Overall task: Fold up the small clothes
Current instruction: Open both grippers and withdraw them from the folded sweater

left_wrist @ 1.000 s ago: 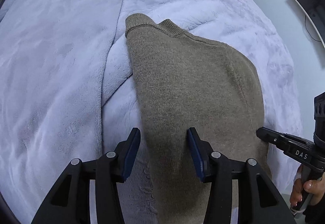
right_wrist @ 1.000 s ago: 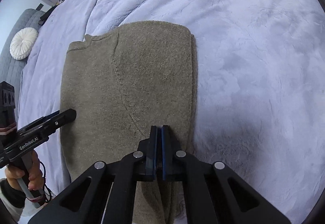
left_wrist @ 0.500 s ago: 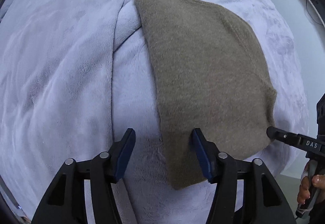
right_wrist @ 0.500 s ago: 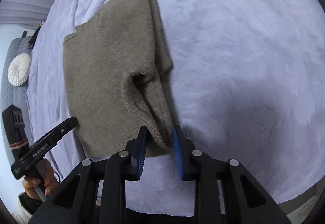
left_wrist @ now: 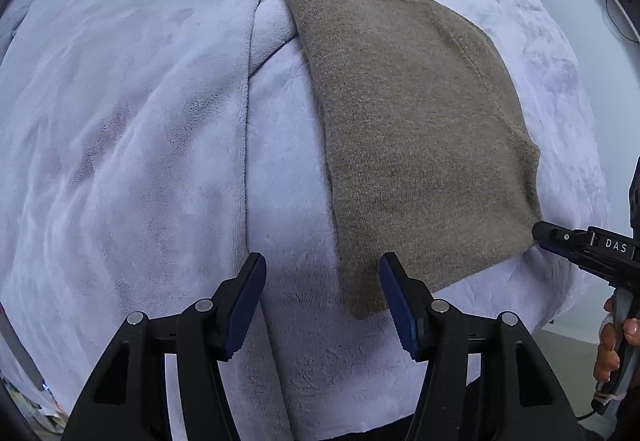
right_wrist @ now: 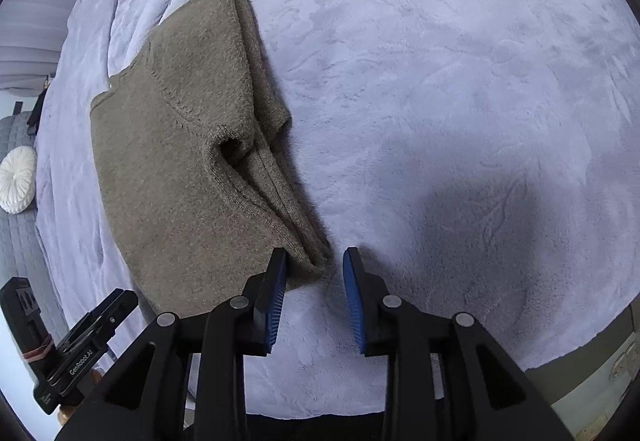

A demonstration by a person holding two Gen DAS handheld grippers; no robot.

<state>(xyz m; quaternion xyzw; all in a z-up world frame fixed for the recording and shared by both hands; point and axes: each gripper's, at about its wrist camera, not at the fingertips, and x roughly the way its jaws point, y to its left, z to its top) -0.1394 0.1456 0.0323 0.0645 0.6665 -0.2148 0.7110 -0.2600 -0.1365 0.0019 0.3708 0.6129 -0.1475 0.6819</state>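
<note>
The olive-brown knitted sweater (left_wrist: 416,129), folded lengthwise, lies flat on the lavender plush blanket (left_wrist: 132,113). The left gripper (left_wrist: 322,299) stands half open and empty, over bare blanket at the garment's near corner. The right gripper (right_wrist: 314,291) is opening; its jaws flank the layered corner without pressing it. Risk: the stacked edge layers (right_wrist: 280,197) gape there; any snag on withdrawal would probably pull the fold apart.

sweater (left_wrist: 412,137) on blanket (left_wrist: 140,121) | pillow (right_wrist: 17,179) far left (off blanket)
</note>
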